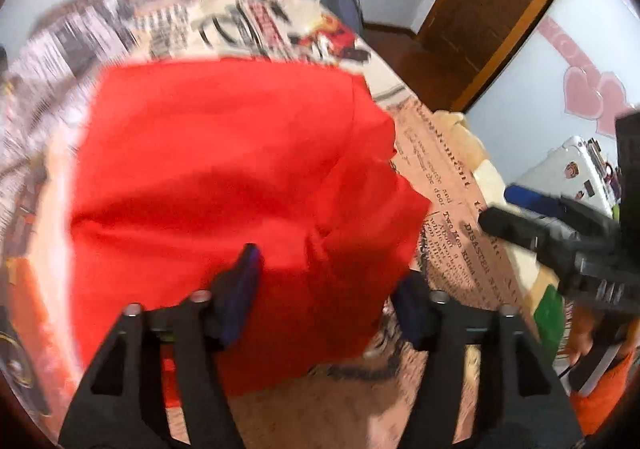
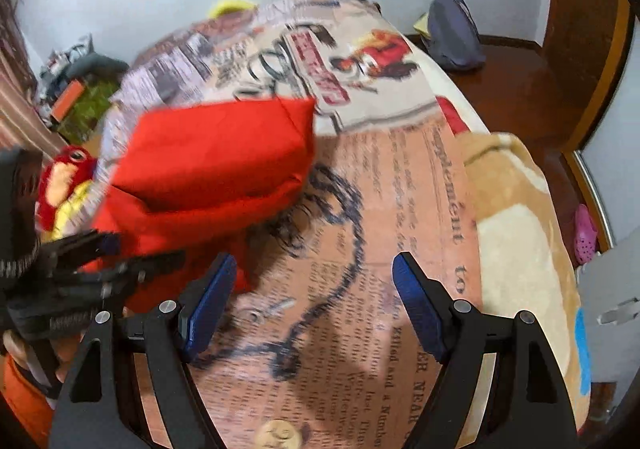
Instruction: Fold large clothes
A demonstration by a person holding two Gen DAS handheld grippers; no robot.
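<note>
A folded red garment (image 1: 224, 177) lies on a bed with a newspaper-print cover (image 1: 440, 177). My left gripper (image 1: 328, 281) is open, its blue-padded fingers spread over the garment's near edge, holding nothing. In the right wrist view the red garment (image 2: 216, 161) sits to the left as a thick folded bundle. My right gripper (image 2: 312, 289) is open and empty above the bed cover (image 2: 360, 249), to the right of the garment. The left gripper also shows at the left edge of the right wrist view (image 2: 128, 253). The right gripper shows at the right in the left wrist view (image 1: 520, 225).
A red and yellow plush toy (image 2: 60, 189) lies left of the garment. A tan blanket (image 2: 516, 229) lies along the bed's right side. A dark bag (image 2: 452, 33) sits on the wooden floor beyond the bed. A wooden door (image 1: 488, 9) stands at the right.
</note>
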